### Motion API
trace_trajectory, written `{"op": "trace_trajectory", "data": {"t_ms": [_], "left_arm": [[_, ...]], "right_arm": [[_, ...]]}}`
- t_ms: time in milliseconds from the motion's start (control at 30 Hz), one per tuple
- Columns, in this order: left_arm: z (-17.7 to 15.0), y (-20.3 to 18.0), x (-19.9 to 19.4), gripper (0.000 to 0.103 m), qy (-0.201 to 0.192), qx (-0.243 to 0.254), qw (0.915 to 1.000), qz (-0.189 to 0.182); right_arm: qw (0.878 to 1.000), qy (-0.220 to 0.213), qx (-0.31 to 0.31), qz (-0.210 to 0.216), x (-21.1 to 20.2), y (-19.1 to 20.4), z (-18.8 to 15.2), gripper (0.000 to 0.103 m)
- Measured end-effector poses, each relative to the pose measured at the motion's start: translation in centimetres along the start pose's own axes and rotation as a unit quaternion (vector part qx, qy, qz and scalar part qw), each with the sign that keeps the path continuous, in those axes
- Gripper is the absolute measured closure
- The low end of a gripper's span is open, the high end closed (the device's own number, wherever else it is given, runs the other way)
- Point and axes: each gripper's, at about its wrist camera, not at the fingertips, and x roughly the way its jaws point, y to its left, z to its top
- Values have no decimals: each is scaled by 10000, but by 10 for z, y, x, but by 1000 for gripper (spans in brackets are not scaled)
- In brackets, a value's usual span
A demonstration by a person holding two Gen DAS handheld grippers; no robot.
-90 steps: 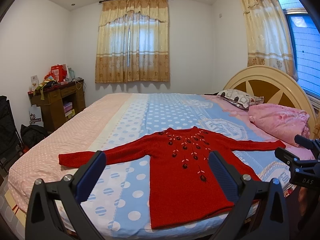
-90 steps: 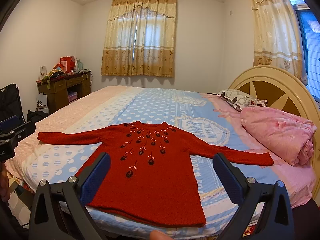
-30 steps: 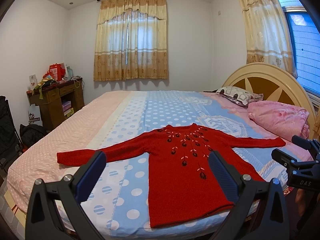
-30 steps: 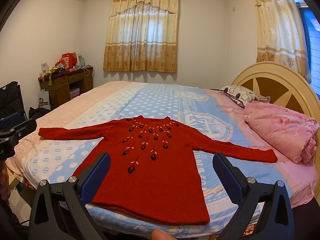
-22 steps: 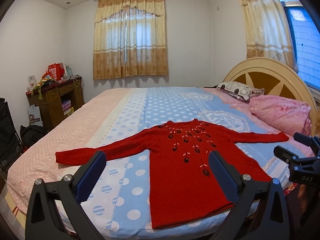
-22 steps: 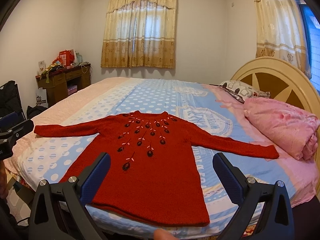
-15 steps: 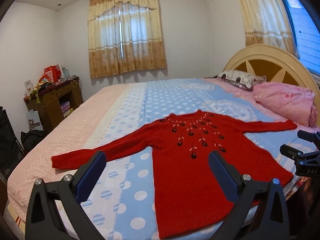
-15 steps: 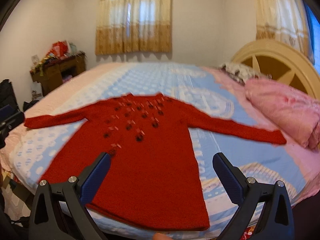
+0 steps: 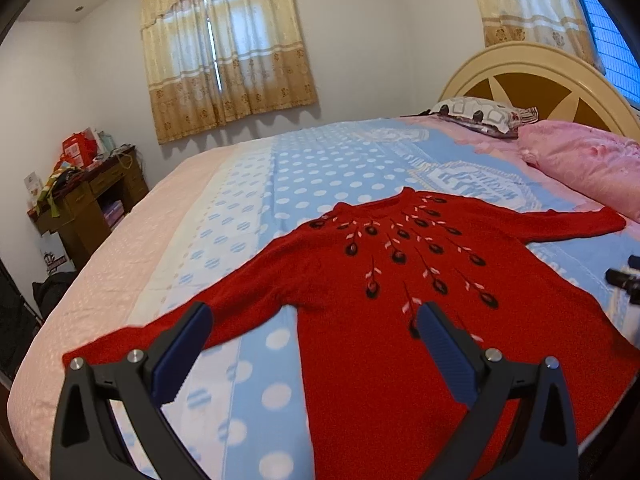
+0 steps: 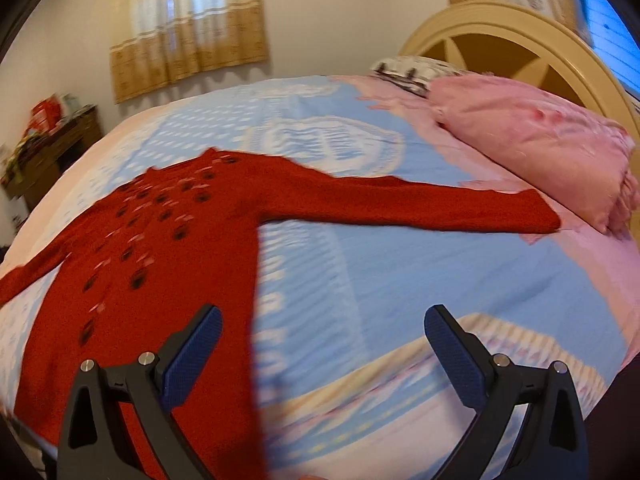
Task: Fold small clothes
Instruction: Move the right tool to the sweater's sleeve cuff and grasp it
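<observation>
Sweater [image 9: 400, 320] lies flat on bed [image 9: 320, 168]; both hand-held grippers [image 9: 312, 344] [image 10: 320, 340] gape wide, empty.

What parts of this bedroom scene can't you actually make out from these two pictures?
- Sweater hem: left view, cut off by the bottom edge and hidden behind the left tool.
- Sweater's flower pattern: right view, smeared by motion blur.
- Clutter on the desk: left view, too small to identify.
- Right tool: open, touching nothing; its height above the bed is unclear.
</observation>
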Motion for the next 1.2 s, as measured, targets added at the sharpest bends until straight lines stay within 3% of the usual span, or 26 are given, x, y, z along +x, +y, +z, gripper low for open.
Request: {"op": "trace_trajectory", "data": {"t_ms": [200, 300, 700, 933, 1067, 1100, 1167, 1200], "left_arm": [[8, 7, 48, 0, 181, 10, 9997, 150], [10, 9, 69, 0, 304, 21, 9989, 358], [22, 23, 125, 0, 580, -245, 9974, 364], [14, 43, 145, 0, 770, -679, 9933, 537], [11, 45, 149, 0, 804, -686, 9927, 574], [11, 45, 150, 0, 817, -698, 9926, 561], [9, 46, 153, 0, 855, -721, 9923, 524], [8, 46, 154, 0, 874, -735, 9922, 507]], "right_arm": [[9971, 218, 532, -497, 29, -64, 30, 23], [9938, 301, 759, -753, 41, -93, 40, 24], [9673, 440, 1712, -1821, 74, -206, 72, 27], [9514, 659, 2248, -2000, 95, -252, 82, 30], [9534, 846, 2145, -1947, 110, -252, 88, 43], [9552, 895, 2074, -1912, 114, -249, 89, 54], [9587, 944, 1970, -1821, 118, -242, 92, 66], [9606, 984, 1905, -1767, 120, -238, 94, 79]]}}
